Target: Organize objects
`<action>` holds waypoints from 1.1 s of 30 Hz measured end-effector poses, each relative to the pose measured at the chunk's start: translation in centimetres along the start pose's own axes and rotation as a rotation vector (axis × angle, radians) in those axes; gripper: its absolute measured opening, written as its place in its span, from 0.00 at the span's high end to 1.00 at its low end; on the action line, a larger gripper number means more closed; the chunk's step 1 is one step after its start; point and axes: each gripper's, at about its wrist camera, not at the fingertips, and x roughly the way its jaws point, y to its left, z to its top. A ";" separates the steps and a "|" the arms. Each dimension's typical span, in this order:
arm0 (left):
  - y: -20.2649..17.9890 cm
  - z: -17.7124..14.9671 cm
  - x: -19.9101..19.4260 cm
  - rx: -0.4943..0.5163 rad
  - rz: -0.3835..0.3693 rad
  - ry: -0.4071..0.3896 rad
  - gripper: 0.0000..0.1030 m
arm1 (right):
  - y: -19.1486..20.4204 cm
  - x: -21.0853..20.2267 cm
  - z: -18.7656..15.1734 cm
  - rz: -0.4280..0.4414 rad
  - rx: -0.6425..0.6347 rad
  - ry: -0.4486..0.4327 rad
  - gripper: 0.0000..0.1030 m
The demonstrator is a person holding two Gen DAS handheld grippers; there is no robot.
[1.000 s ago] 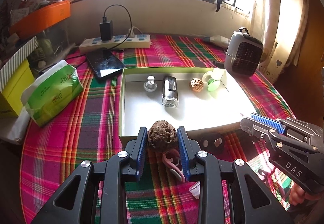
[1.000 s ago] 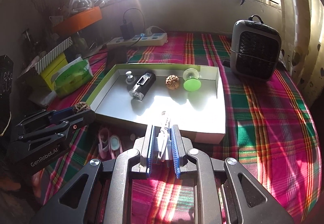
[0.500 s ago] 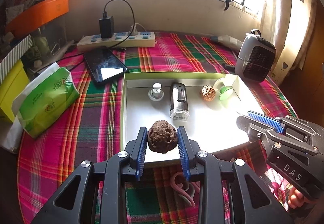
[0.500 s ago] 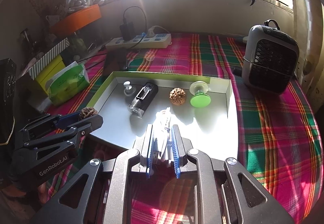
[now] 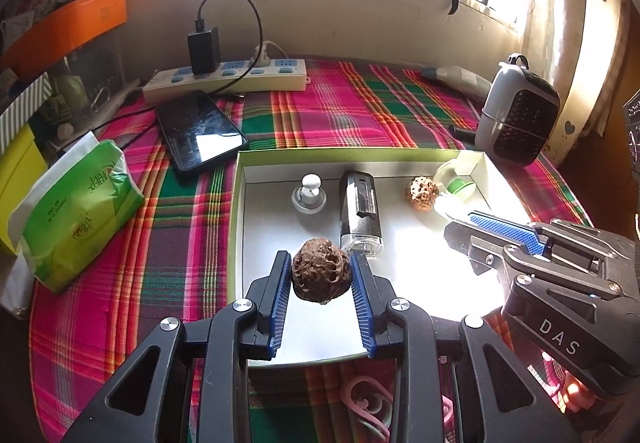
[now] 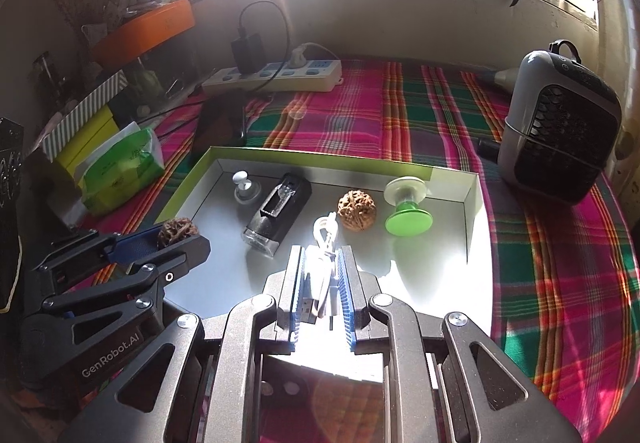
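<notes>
A surface (image 5: 360, 115) covered in pink-and-green plaid cloth is seen below a sunlit window. At its left a green tissue pack (image 5: 76, 211) is laid, with a phone (image 5: 200, 131) and a power strip (image 5: 228, 77) behind. A shallow white tray (image 5: 240, 227) with a green rim is set in the middle; along its far side a small white knob (image 5: 309, 193), a black-and-clear device (image 5: 359, 213), a pale walnut (image 5: 423, 193) and a green suction cup (image 6: 408, 207) are lined up. The left gripper (image 5: 320, 285) is clamped on a dark walnut (image 5: 321, 274), held above the tray's near-left part. The right gripper (image 6: 323, 283) is closed on a coiled white cable (image 6: 325, 261) over the tray's near edge. A small heater (image 5: 518, 115) is stood at the right.
</notes>
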 end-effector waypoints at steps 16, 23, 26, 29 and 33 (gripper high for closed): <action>-0.3 0.8 3.3 0.010 0.003 0.043 0.73 | -0.2 3.5 1.2 0.026 0.007 0.052 0.83; -0.5 1.1 3.9 0.021 -0.001 0.048 0.73 | 0.0 4.3 1.8 0.027 -0.002 0.060 0.83; -0.6 1.2 4.0 0.026 0.000 0.049 0.73 | 0.1 4.7 2.0 0.022 -0.005 0.064 0.83; -0.6 1.2 4.1 0.035 0.003 0.046 0.73 | -0.1 5.0 2.0 0.019 -0.001 0.070 0.83; -0.7 1.2 4.2 0.045 0.008 0.044 0.73 | -0.2 5.3 1.9 0.015 0.000 0.077 0.83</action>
